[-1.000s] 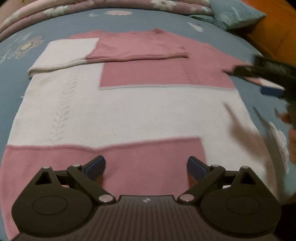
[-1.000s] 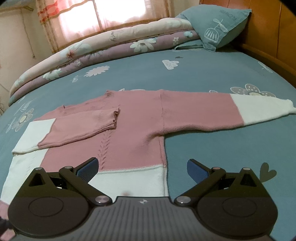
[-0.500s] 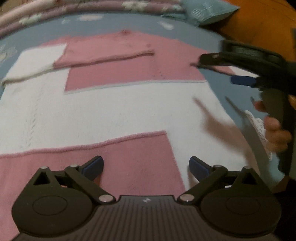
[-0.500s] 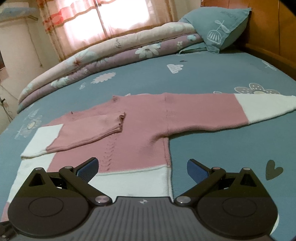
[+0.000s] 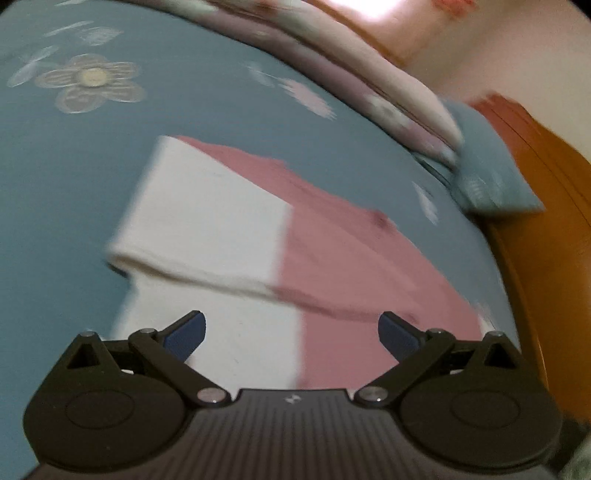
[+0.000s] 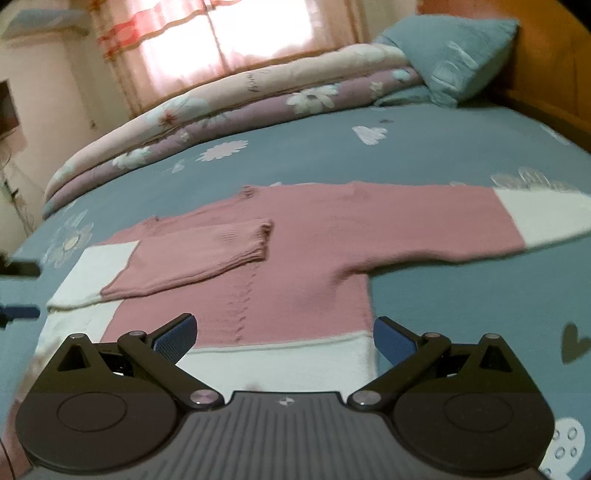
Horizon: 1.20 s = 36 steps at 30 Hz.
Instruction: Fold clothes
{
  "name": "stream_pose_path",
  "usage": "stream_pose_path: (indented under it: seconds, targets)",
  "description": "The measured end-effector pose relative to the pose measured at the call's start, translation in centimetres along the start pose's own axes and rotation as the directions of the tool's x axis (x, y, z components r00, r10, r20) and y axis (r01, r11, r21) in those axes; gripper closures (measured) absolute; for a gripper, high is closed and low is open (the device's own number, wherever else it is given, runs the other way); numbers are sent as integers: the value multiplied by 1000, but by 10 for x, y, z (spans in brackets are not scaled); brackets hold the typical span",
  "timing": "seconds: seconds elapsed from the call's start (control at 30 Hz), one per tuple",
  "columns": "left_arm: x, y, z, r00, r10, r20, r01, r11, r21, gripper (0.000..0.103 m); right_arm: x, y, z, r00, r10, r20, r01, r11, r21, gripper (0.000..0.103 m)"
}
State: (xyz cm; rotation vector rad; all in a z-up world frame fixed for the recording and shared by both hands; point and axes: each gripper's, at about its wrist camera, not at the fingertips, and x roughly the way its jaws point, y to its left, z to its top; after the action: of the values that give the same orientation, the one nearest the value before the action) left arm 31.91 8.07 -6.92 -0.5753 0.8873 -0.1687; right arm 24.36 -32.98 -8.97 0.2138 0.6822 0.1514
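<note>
A pink and white knitted sweater (image 6: 306,266) lies flat on the blue bedspread (image 6: 461,155). Its left sleeve (image 6: 177,269) is folded across the chest; its right sleeve (image 6: 480,221) stretches out to the right with a white cuff. In the left wrist view the folded sleeve (image 5: 221,225) lies just ahead of my left gripper (image 5: 291,330), which is open and holds nothing. My right gripper (image 6: 284,334) is open above the sweater's white band near its right side edge. The left gripper's fingers (image 6: 18,312) show at the left edge of the right wrist view.
A rolled floral quilt (image 6: 229,110) and a blue pillow (image 6: 454,55) lie at the head of the bed. An orange wooden bed frame (image 5: 546,206) runs along the right side. A curtained window (image 6: 221,33) is behind.
My left gripper has swung left and forward, from the sweater's lower hem to the folded left sleeve; its view is blurred. My right gripper has moved slightly forward and left over the sweater body.
</note>
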Motion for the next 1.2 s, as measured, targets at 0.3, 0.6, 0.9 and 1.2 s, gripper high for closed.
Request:
stream_pose_path:
  seconds: [0.3,0.6,0.9,1.2]
  targets:
    - [26,59,0,998,-59,-2,58,982,-178,4,18,45,-2,999,39,-7,-40,995,-94,0]
    - [16,63,-3,987,-129,93,147,962,-230,4,18,51,-17,1000,-15,-11,13,986,-165,0]
    - [32,82,2,984,-97,150,133,957,-257,4,21,60,-23,999,-9,-33,3,982,-189,0]
    - [20,61,1,984,-174,31,176,957,-231,4,38,62,-31,994,-54,-92,35,979,-200,0]
